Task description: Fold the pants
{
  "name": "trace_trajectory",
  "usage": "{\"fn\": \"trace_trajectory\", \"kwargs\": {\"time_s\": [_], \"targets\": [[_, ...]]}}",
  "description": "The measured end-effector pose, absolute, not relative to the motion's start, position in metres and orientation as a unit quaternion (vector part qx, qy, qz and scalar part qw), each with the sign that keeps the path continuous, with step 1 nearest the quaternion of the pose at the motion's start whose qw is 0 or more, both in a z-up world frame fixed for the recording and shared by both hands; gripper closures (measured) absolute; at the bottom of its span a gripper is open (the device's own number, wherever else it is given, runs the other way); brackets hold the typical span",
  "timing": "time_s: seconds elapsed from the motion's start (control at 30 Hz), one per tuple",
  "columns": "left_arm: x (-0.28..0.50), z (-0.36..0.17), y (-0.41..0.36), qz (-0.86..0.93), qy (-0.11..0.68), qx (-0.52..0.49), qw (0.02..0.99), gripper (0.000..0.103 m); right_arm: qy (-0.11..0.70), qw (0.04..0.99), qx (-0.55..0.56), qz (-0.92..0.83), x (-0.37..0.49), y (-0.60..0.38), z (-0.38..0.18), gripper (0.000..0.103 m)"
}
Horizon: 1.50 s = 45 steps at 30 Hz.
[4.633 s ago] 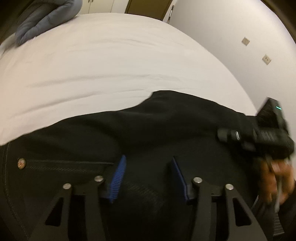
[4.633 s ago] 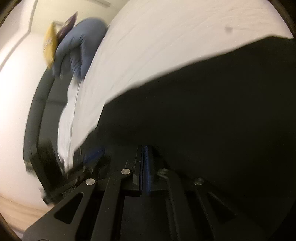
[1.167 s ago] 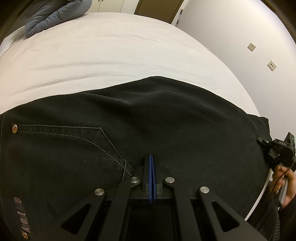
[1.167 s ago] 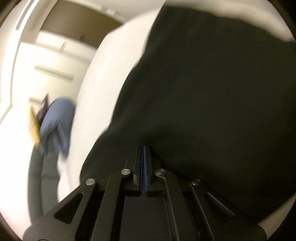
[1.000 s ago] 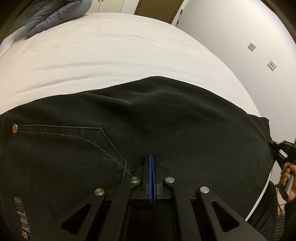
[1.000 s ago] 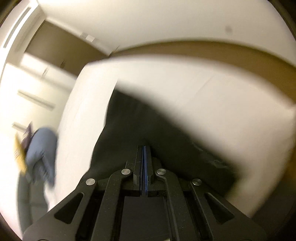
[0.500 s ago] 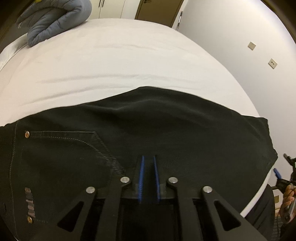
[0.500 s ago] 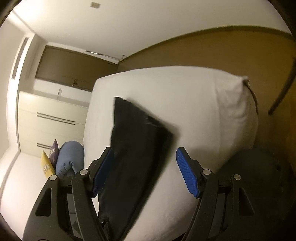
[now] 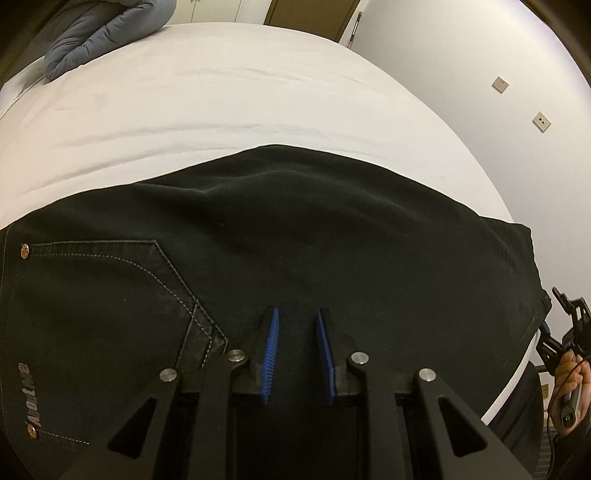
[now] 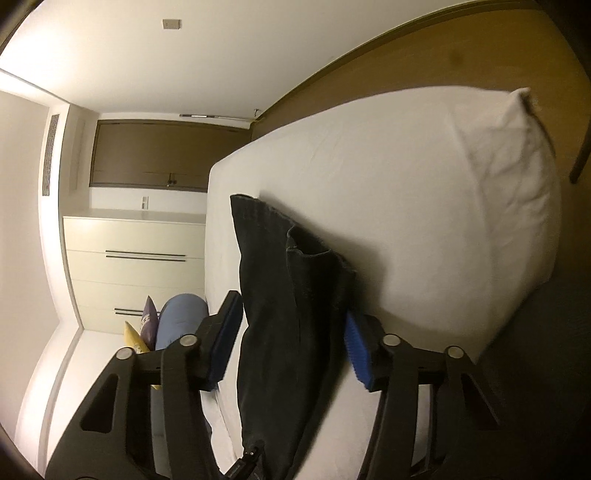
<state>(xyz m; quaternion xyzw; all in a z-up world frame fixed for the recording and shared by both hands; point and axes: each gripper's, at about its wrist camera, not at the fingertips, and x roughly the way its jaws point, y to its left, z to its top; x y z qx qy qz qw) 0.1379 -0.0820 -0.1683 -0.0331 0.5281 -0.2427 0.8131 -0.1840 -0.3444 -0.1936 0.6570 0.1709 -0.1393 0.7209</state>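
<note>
Black pants (image 9: 295, 240) lie flat across the near part of a white bed (image 9: 240, 92), back pocket and logo at the left, leg hems at the right edge. My left gripper (image 9: 295, 323) is open just over the pants' near edge, its blue pads apart and holding nothing. In the right wrist view the pants (image 10: 280, 295) run along the bed (image 10: 424, 184), hems stacked at the far end. My right gripper (image 10: 291, 325) is open, its pads wide on either side of the cloth. The right gripper also shows at the left wrist view's right edge (image 9: 565, 332).
A grey-blue duvet (image 9: 99, 33) is bundled at the bed's far left corner; it also shows in the right wrist view (image 10: 181, 317) beside yellow and purple cushions. White drawers (image 10: 133, 258) stand beyond. A wall with sockets (image 9: 539, 122) runs along the right.
Both grippers opened and let go of the pants. The left gripper drew back a little. The right gripper swung away from the cloth to the bed's end, facing along the pants.
</note>
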Motion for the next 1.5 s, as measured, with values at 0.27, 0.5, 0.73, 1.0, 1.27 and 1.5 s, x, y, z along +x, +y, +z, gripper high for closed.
{"fn": "trace_trajectory", "kwargs": {"time_s": [0.27,0.5,0.73,1.0,1.27,1.5], "targets": [[0.138,-0.171,-0.074,-0.246,0.528,-0.048,0.811,0.080,0.177,0.718,0.654,-0.159,-0.154,-0.344,-0.198,0.097],[0.139,-0.174,-0.062,-0.250,0.528,-0.065,0.809,0.080,0.221,0.770,0.559,-0.212,-0.133,-0.323,-0.163,0.100],[0.143,-0.176,-0.044,-0.249,0.532,-0.098,0.803,0.084,0.315,0.895,0.286,-0.135,-0.053,-0.200,-0.085,0.100],[0.143,-0.161,-0.027,-0.279,0.532,-0.192,0.776,0.010,0.471,0.881,0.011,-0.034,0.004,-0.032,-0.161,0.100],[0.155,-0.160,-0.053,-0.326,0.553,-0.250,0.725,0.008,0.444,0.894,-0.033,-0.058,-0.005,-0.014,-0.152,0.100],[0.184,-0.167,-0.082,-0.338,0.587,-0.233,0.698,0.006,0.391,0.905,-0.152,-0.069,-0.017,0.035,-0.128,0.100]]}}
